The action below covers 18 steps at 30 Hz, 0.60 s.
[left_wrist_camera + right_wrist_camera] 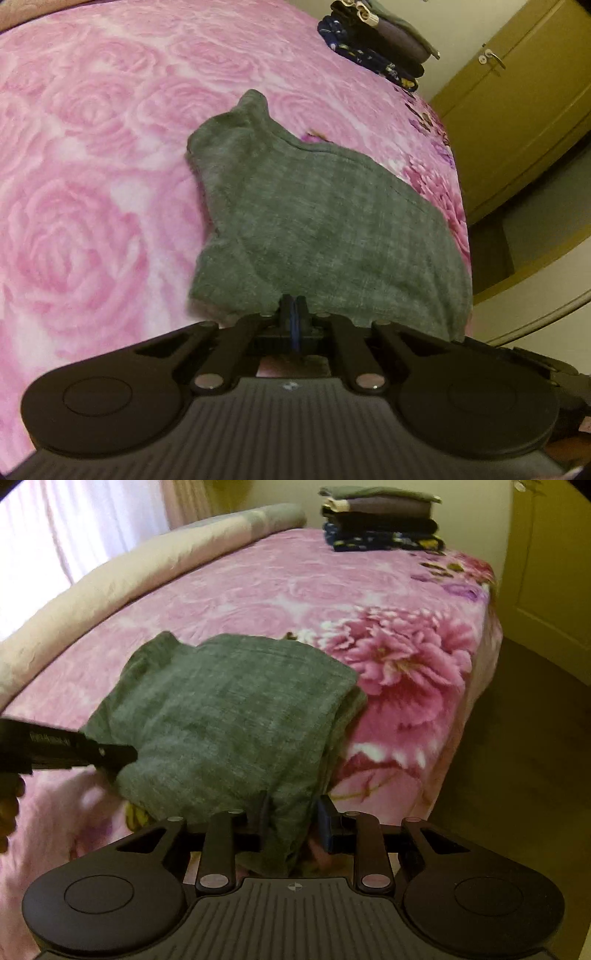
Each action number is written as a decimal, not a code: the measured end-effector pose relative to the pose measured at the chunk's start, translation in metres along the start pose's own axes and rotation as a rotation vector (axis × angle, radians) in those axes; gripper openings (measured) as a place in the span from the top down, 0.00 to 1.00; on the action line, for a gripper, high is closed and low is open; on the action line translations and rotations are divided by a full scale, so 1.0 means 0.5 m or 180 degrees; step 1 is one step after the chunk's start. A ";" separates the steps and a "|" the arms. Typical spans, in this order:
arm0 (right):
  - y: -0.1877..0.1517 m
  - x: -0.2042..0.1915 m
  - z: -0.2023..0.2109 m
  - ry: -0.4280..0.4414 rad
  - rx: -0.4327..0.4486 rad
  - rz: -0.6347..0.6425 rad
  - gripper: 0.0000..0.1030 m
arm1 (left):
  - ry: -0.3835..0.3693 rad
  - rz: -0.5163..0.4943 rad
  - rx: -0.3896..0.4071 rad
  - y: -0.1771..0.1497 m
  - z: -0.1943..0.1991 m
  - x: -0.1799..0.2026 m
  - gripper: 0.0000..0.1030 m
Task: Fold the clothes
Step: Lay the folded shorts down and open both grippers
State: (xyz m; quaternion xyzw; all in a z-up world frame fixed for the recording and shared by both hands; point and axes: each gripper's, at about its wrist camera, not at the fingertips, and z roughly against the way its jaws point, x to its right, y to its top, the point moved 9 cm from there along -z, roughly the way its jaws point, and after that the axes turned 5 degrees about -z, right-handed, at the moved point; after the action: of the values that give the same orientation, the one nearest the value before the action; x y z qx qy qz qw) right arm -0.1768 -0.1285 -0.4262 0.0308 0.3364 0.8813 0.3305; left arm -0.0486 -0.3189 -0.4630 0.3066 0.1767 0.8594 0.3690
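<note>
Grey garment (pixel 317 225) lies half-folded on the pink bed (pixel 92 184), near its edge. Left gripper (pixel 293 306) is clenched on the near hem; right gripper (pixel 291 823) straddles a bunched corner w/ its jaws partly apart, prob. to carry both corners over together.

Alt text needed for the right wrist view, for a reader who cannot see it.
A grey garment lies part-folded on a pink floral blanket, its near edge bunched between the right gripper fingers. The left gripper meets its left edge; a stack of folded clothes sits at the far end.
</note>
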 end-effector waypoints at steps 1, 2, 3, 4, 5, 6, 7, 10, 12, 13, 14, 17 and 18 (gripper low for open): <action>0.003 0.003 0.003 0.0008 -0.0034 -0.0050 0.75 | 0.0039 -0.0041 -0.0014 0.003 0.007 0.003 0.98; 0.009 0.008 0.013 -0.0005 -0.0036 -0.0123 0.75 | 0.0066 -0.0056 -0.0007 0.007 0.018 0.006 0.98; 0.015 0.015 0.026 -0.0026 -0.0023 -0.0202 0.75 | 0.0086 -0.0089 0.0031 0.013 0.032 0.012 0.98; 0.022 0.022 0.039 -0.0047 -0.0010 -0.0281 0.75 | 0.0104 -0.0126 0.0073 0.019 0.047 0.018 0.98; 0.027 0.025 0.053 -0.0071 0.0026 -0.0342 0.75 | 0.0124 -0.0166 0.0120 0.026 0.061 0.023 0.98; 0.034 0.021 0.070 -0.0071 0.0089 -0.0365 0.75 | 0.0144 -0.0206 0.0168 0.033 0.076 0.027 0.98; 0.043 0.015 0.086 -0.0058 0.0158 -0.0374 0.75 | 0.0150 -0.0206 0.0208 0.038 0.084 0.027 0.97; 0.049 -0.019 0.104 0.0089 0.0290 -0.0254 0.75 | 0.0238 -0.0057 0.0168 0.025 0.061 -0.012 0.97; 0.030 -0.037 0.082 0.0129 0.0208 -0.0116 0.75 | 0.0299 0.0046 0.0137 0.015 0.044 -0.039 0.97; 0.012 -0.040 0.062 0.0097 0.0114 -0.0051 0.75 | 0.0330 0.0098 0.0121 0.010 0.036 -0.053 0.97; -0.007 -0.037 0.039 0.0036 0.0004 0.0000 0.75 | 0.0323 0.0146 0.0133 0.009 0.036 -0.057 0.97; -0.010 -0.020 0.033 0.0088 -0.0022 -0.0103 0.75 | 0.0447 -0.0022 0.0137 0.016 0.051 -0.042 0.98; -0.006 -0.016 0.042 0.0057 -0.0063 -0.0151 0.75 | 0.0507 -0.0067 0.0116 0.017 0.061 -0.034 0.97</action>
State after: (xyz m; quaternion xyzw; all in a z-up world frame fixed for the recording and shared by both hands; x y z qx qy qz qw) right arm -0.1631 -0.1198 -0.4105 0.0117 0.3313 0.8767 0.3485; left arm -0.0239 -0.3349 -0.4424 0.2421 0.2242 0.8738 0.3571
